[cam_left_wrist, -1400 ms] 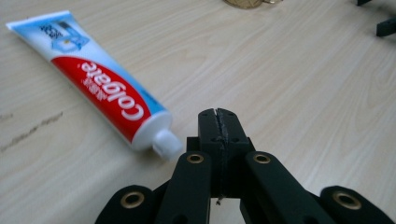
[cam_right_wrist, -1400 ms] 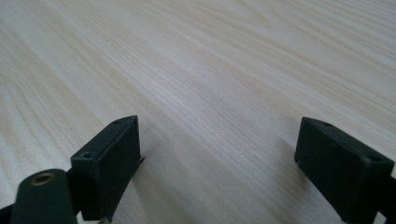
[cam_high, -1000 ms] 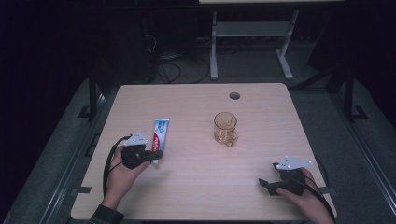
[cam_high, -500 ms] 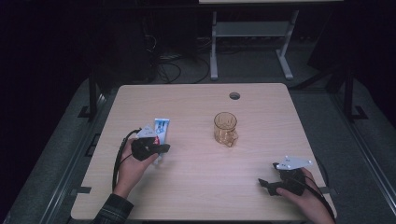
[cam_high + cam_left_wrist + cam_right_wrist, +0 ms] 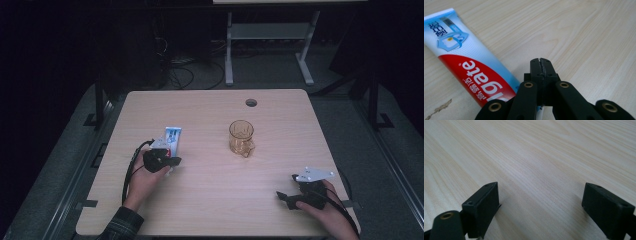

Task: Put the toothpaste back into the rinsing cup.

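The left gripper is matte black with brass-coloured rivets on its linkage arms and a looping black cable. The right gripper carries a grey three-cornered plate on top. A dark plaid sleeve covers the left forearm.

The toothpaste tube lies flat on the table, in its left half. The left gripper sits at the tube's near end (just beside it). The glass mug stands upright right of the tube, near centre. The right gripper rests at the near right corner, well apart from the mug.
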`<action>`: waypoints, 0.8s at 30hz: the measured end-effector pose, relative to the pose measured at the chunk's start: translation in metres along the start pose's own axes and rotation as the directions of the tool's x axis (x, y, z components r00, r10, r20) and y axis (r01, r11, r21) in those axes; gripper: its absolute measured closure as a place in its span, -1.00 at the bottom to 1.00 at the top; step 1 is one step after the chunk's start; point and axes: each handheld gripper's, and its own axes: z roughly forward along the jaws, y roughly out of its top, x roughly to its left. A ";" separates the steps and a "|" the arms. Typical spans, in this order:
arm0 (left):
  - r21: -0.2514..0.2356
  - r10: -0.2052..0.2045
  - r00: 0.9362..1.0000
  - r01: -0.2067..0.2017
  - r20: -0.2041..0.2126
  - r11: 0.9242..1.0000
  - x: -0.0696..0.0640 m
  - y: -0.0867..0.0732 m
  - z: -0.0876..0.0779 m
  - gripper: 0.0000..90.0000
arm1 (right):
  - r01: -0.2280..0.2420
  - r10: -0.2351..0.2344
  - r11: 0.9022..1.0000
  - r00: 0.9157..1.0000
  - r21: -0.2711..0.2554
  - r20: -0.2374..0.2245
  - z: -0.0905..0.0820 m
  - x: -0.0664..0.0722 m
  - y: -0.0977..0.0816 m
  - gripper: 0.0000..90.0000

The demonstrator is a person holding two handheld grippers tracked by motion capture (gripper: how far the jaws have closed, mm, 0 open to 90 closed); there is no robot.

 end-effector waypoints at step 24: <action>0.020 -0.021 0.997 0.022 -0.073 1.000 0.018 -0.016 -0.014 1.00 | 0.002 -0.002 1.000 1.000 0.000 -0.008 0.000 0.000 0.000 -0.70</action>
